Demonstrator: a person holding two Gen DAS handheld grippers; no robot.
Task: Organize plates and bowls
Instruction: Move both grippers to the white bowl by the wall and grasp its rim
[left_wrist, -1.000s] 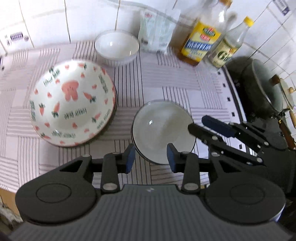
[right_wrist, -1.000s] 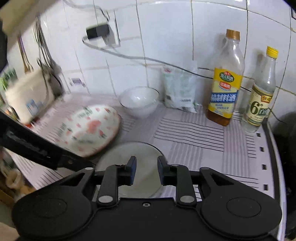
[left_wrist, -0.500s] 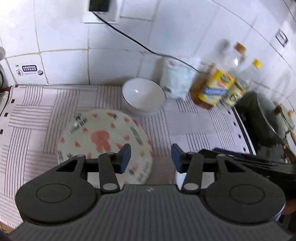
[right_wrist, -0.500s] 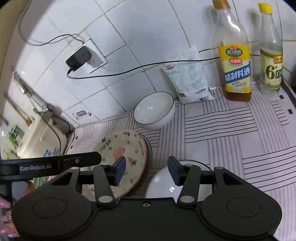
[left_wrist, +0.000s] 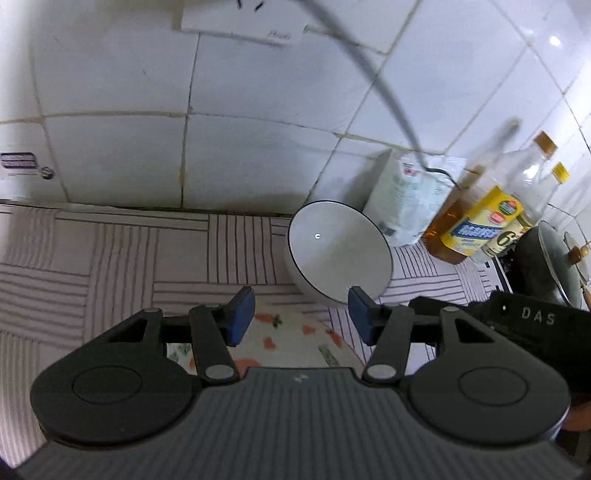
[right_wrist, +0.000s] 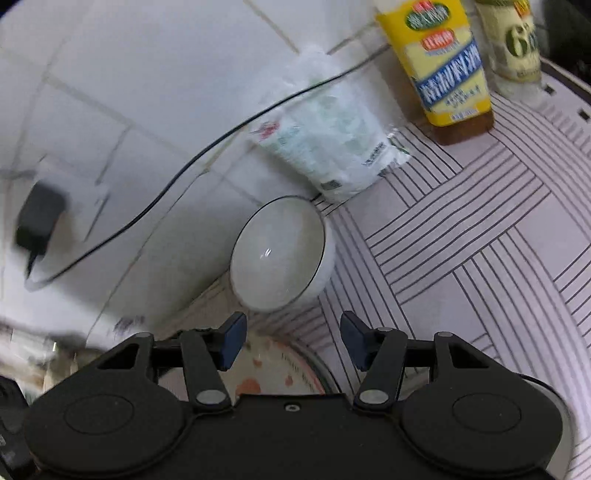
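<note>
A white bowl with a dark rim (left_wrist: 338, 251) stands on the striped counter near the tiled wall; it also shows in the right wrist view (right_wrist: 282, 253). The carrot-patterned plate (left_wrist: 291, 336) lies just below my left gripper (left_wrist: 301, 319), which is open and empty above it. The plate's edge (right_wrist: 275, 371) also shows under my right gripper (right_wrist: 291, 338), which is open and empty, just short of the white bowl. The small white plate is hidden.
A white plastic bag (left_wrist: 404, 201) leans on the wall beside the bowl. Two bottles (left_wrist: 484, 221) stand to its right, with a dark pot and lid (left_wrist: 550, 258) beyond. A black cable (right_wrist: 207, 151) and plug hang on the wall. The right gripper's body (left_wrist: 517, 325) shows at the right.
Both grippers have moved forward toward the wall and the white bowl, and both have opened wider. The patterned plate has slid under them; the small white plate has dropped from view.
</note>
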